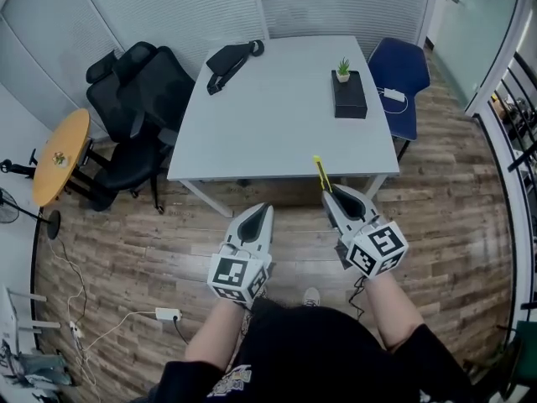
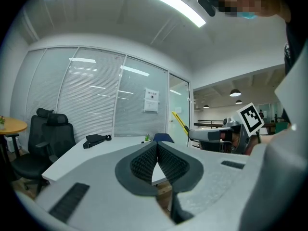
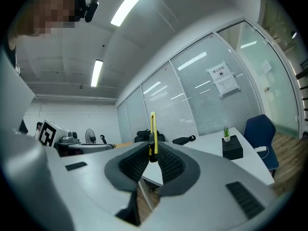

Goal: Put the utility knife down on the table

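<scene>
Utility knife [image 1: 320, 173], slim, stiff and likely light, with a smooth yellow body that may slip, stands clamped by its lower end in the right tool [image 1: 329, 193], near the edge of the surface [image 1: 277, 116], while the left tool [image 1: 267, 207] is closed on nothing.

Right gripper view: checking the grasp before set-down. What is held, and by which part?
The right gripper is shut on the yellow utility knife, pinching it near one end; the rest sticks out past the jaws. The left gripper is shut, empty.
</scene>
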A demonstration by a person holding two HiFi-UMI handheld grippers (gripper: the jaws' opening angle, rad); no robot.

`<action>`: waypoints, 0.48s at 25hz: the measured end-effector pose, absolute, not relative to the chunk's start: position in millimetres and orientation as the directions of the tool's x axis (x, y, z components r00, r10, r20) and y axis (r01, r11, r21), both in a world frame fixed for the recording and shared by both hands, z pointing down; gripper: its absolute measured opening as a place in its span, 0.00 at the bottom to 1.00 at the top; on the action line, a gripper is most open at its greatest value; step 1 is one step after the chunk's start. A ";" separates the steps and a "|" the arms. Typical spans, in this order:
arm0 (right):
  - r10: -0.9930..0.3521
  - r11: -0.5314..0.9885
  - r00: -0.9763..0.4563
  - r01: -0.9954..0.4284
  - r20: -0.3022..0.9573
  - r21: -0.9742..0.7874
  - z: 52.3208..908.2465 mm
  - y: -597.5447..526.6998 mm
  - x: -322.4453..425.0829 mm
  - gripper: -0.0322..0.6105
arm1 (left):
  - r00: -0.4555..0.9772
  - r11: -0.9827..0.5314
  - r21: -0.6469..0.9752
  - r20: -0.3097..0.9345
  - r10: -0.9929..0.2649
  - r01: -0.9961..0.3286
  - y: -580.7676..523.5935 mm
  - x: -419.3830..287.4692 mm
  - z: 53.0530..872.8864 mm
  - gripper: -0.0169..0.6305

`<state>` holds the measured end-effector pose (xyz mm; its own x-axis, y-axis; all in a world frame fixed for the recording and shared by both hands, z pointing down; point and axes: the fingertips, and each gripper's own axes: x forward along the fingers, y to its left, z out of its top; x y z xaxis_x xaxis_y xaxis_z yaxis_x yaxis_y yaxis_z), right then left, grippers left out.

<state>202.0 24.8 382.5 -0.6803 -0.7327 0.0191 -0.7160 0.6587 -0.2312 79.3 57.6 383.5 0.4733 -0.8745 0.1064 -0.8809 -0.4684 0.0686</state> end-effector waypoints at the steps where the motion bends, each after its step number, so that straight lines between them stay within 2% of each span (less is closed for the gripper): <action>1: -0.732 0.659 -0.681 -0.715 0.018 -0.232 382.6 22.8 203.3 0.14 | 0.472 -0.467 0.068 0.105 -0.875 -0.882 55.6 80.3 383.2 0.04; 12: -0.751 0.638 -0.659 -0.737 0.029 -0.225 387.6 -14.2 195.0 0.14 | 0.496 -0.488 0.089 0.105 -0.862 -0.868 14.8 71.0 392.8 0.04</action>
